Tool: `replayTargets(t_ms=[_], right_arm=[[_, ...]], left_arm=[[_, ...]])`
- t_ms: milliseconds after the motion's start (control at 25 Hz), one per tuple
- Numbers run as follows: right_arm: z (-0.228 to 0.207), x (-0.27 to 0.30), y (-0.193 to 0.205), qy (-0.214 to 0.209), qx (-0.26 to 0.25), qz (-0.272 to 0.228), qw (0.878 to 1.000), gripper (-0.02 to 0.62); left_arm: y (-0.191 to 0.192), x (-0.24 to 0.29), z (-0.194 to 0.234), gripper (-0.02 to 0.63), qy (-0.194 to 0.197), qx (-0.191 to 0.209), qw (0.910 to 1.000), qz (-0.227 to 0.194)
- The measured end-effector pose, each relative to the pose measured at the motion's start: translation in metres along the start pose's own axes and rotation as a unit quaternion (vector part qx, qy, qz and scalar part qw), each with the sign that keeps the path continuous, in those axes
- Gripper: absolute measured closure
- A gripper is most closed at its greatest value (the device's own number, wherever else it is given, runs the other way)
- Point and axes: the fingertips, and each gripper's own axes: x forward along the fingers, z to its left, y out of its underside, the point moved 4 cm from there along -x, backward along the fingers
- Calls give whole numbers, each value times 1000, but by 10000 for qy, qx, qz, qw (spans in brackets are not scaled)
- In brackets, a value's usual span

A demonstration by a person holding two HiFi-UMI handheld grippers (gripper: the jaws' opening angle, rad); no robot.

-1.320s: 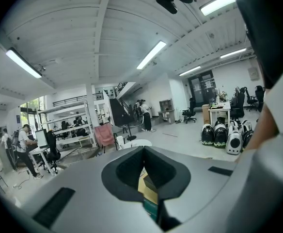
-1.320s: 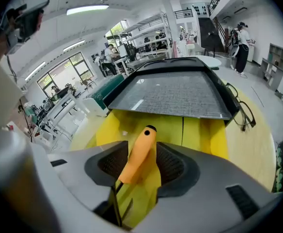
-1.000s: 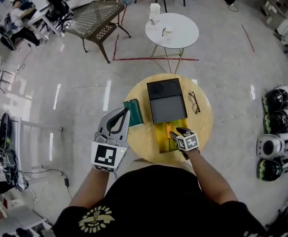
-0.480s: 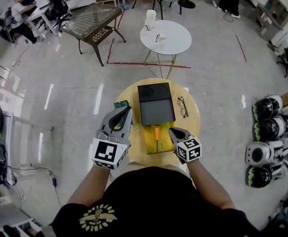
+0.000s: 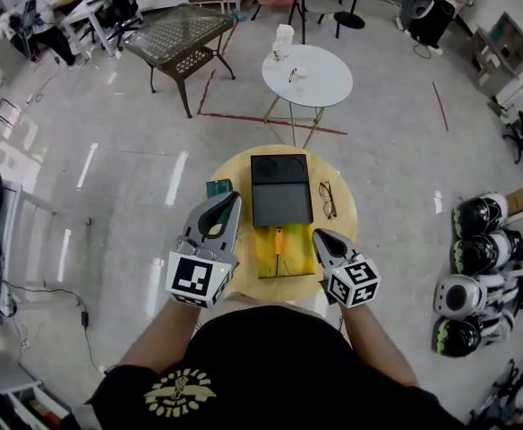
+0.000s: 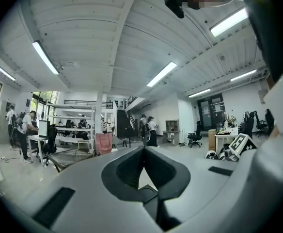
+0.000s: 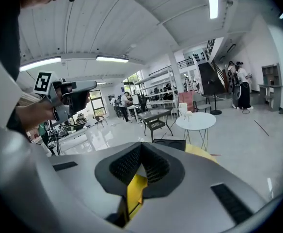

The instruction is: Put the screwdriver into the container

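Observation:
The screwdriver, with an orange handle, lies inside the open yellow container on the round wooden table. My right gripper hovers just right of the container's near corner, shut and empty. The right gripper view shows the closed jaws with the yellow container below them. My left gripper is held above the table's left edge, left of the container. Its jaws meet with nothing between them in the left gripper view.
A black tray-like case adjoins the container's far side. Glasses lie to its right and a small green box to its left. A white round table stands beyond, and helmets sit on the floor at the right.
My right gripper let go of the screwdriver in the yellow container, drew back toward me and to the right, and shut. The left gripper stayed over the table's left edge.

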Motion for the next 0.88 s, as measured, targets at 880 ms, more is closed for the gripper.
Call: replayTargets(t_ms=[880], right_arm=[[14, -102, -114, 152, -1124, -1151, 9869, 581]], left_arm=[[-20, -26, -49, 592, -66, 293, 9994, -151]])
